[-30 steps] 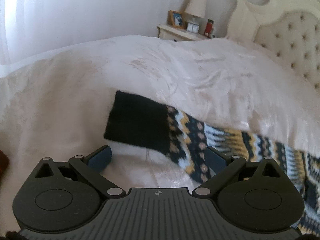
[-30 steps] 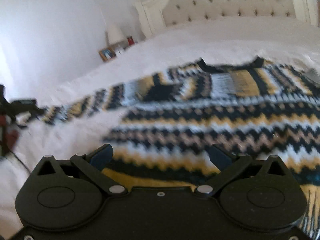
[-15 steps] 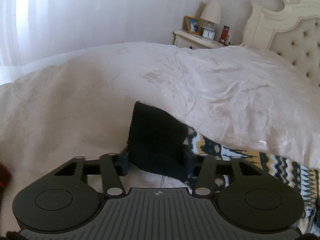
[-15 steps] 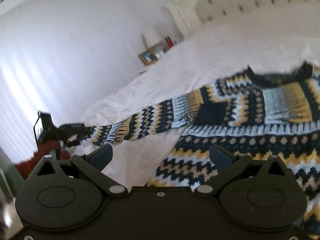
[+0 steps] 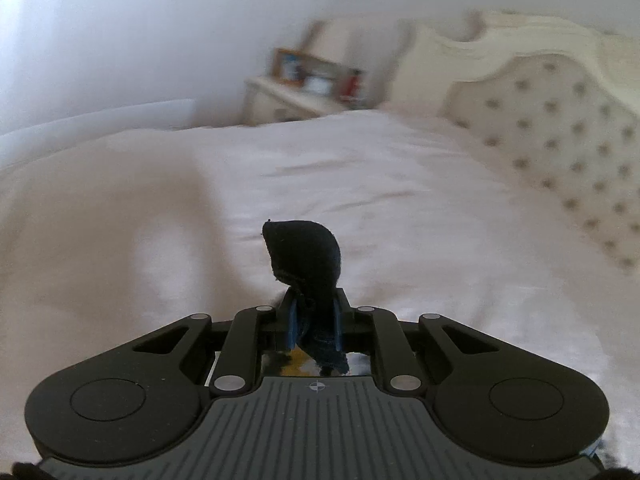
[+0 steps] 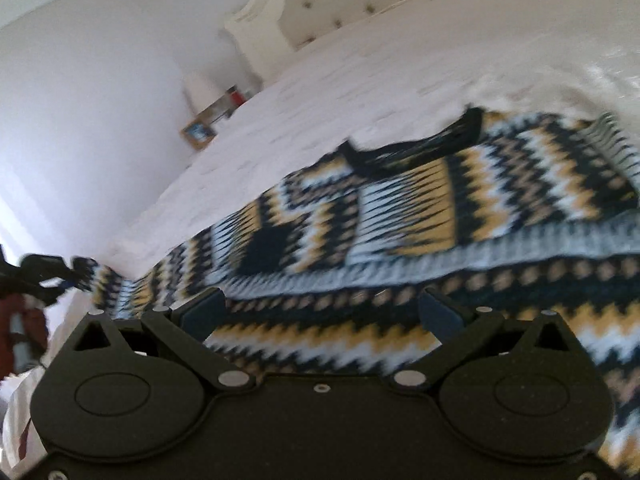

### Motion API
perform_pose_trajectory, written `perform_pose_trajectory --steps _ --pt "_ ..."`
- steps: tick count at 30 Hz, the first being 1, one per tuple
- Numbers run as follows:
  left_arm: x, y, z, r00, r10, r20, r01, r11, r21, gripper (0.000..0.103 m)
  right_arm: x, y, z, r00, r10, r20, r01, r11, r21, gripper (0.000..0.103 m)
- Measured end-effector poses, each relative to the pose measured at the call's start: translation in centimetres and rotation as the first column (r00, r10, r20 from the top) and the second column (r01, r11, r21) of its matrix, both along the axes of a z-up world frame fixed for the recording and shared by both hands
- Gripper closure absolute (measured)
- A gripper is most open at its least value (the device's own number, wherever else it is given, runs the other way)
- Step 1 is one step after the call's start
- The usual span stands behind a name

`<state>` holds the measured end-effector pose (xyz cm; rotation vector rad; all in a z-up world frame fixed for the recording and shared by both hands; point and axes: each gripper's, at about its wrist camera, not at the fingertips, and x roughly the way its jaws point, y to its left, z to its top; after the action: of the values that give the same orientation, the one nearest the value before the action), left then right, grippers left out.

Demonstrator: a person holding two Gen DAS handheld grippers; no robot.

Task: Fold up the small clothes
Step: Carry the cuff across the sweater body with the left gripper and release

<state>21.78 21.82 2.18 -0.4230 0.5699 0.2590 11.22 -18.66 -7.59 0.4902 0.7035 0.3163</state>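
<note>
A knitted sweater (image 6: 460,216) with navy, yellow, white and tan zigzag bands lies spread on the white bed, collar toward the headboard. My left gripper (image 5: 314,320) is shut on the sweater's black sleeve cuff (image 5: 306,256), which sticks up between its blue pads, lifted above the bed. In the right wrist view the left gripper (image 6: 52,276) shows at the far left, holding the end of the patterned sleeve (image 6: 160,276). My right gripper (image 6: 320,312) is open and empty, just above the sweater's lower body.
The white bedspread (image 5: 360,184) fills most of both views. A tufted cream headboard (image 5: 560,128) stands at the right. A nightstand (image 5: 288,100) with a picture frame and small items stands behind the bed. Something red (image 6: 16,332) is at the left edge.
My left gripper has shut on the black cuff and lifted it off the bed. My right gripper has swung back over the sweater's body, still open.
</note>
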Motion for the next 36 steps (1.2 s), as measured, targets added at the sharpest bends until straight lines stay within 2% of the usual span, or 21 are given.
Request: perform_pose_trajectory --steps 3,6,10,13,18,25,29,34,36 --pt "1.3 -3.8 2.2 0.994 -0.104 0.04 0.105 0.994 -0.024 0.087 0.3 -1.3 0.2 0.999 -0.034 0.001 0.034 0.999 -0.011 0.0" --pt "2.7 -8.0 3.9 0.972 -0.225 0.067 0.228 0.973 -0.045 0.087 0.5 -1.9 0.2 0.999 -0.054 -0.008 0.053 0.998 -0.029 0.0" --pt "4.2 -14.0 5.6 0.925 -0.364 0.104 0.37 0.928 -0.037 0.087 0.8 -3.2 0.1 0.997 -0.074 -0.027 0.074 0.997 -0.01 0.0" --pt "5.1 -18.6 6.3 0.88 -0.457 0.132 0.464 0.885 -0.027 0.087 0.7 -4.0 0.4 0.995 -0.092 -0.025 0.092 0.996 -0.017 0.0" --pt "6.8 -24.4 4.6 0.818 -0.56 0.131 0.57 0.82 -0.049 0.087 0.6 -5.9 1.3 0.99 -0.141 -0.018 0.141 0.99 -0.032 0.0" --pt "8.0 -30.8 0.8 0.736 -0.672 0.08 0.677 0.733 -0.069 0.087 0.3 -9.3 1.9 0.972 -0.232 -0.018 0.232 0.973 -0.009 0.0" --pt "8.1 -33.6 -1.6 0.707 -0.705 0.049 0.707 0.703 -0.082 0.087 0.3 -11.3 1.9 0.957 -0.29 -0.028 0.291 0.957 0.006 0.0" --pt "8.9 -36.9 -3.3 0.684 -0.73 0.006 0.728 0.681 -0.075 0.087 0.2 -13.2 1.6 0.938 -0.344 -0.044 0.345 0.939 0.013 0.0" --pt "9.1 -38.5 -3.8 0.664 -0.748 -0.012 0.746 0.663 -0.064 0.085 0.2 -13.6 1.5 0.934 -0.355 -0.05 0.356 0.934 0.02 0.0"
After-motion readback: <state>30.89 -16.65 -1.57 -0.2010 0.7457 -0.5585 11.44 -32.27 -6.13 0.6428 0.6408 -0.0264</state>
